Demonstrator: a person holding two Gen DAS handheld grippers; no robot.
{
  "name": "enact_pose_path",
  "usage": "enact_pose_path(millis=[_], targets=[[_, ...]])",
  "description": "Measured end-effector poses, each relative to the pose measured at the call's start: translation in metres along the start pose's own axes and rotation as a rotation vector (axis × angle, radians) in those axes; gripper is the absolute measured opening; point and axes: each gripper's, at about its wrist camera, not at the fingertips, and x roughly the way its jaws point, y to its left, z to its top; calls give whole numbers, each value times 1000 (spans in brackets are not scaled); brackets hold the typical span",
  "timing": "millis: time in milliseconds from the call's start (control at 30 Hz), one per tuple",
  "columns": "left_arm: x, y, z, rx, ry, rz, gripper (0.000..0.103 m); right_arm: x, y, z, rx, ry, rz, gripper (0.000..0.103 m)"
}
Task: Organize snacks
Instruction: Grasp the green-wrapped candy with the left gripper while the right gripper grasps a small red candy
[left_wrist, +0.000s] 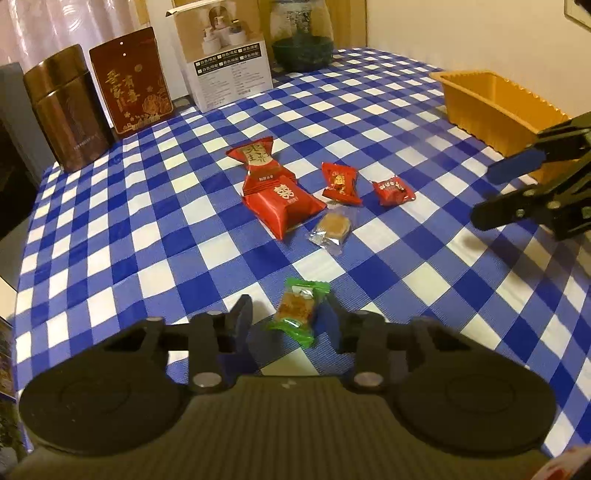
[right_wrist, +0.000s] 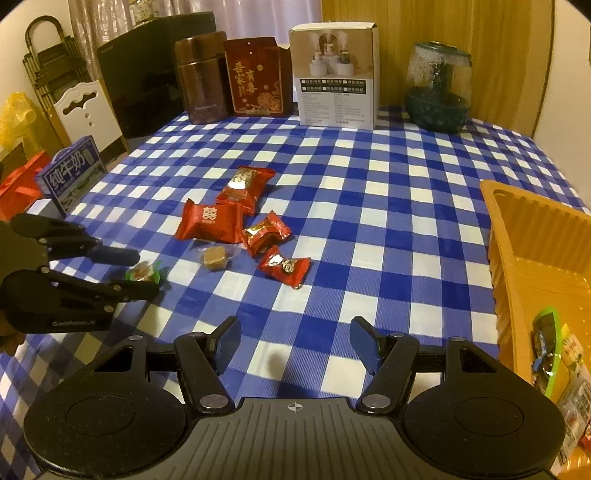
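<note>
A green-wrapped snack (left_wrist: 297, 311) lies on the checked tablecloth between the open fingers of my left gripper (left_wrist: 286, 314); it also shows in the right wrist view (right_wrist: 143, 272). Beyond it lie a clear-wrapped brown cake (left_wrist: 331, 229), two large red packets (left_wrist: 282, 205) (left_wrist: 255, 157) and two small red candies (left_wrist: 340, 183) (left_wrist: 393, 192). My right gripper (right_wrist: 293, 345) is open and empty over the cloth, left of the orange tray (right_wrist: 517, 236), which holds several wrapped snacks (right_wrist: 550, 363).
At the table's back stand a brown canister (right_wrist: 201, 77), a dark red box (right_wrist: 256, 79), a white carton (right_wrist: 338, 77) and a glass jar (right_wrist: 437, 88). A blue milk carton (right_wrist: 70, 173) sits at the left edge. Chairs and bags stand beyond it.
</note>
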Motion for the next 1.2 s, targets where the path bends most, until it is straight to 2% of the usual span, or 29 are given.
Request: enact_pose_path(millis=[100,200,400,700,933,1033,1100,1167,1200], targets=[[0,1,0,-37,3,-32,23,6,0,5,-16,-4,2,66],[-1,0,1,-78,9,-28,21,13,3,10,-49,-5,11,66],[-7,9,3,-254,-24,-28,20,32,14,22,-199,-6,30,66],[-8,16,5,-280,-32,-9,18,71,21,28,-418,37,-17,65],[-5,12,4,-267,-20,-16,18,82,24,32,-485,20,33,49],[-4,11,3,-259,-19,-15,18,82,21,34,-470,30,65,40],[-4,10,2,-260,-18,-14,19,81,21,33,-452,40,80,27],[-2,10,1,-261,-10,-12,19,78,22,31,-425,50,87,19],[-2,10,2,-258,-7,-11,21,76,22,30,-405,55,88,19]])
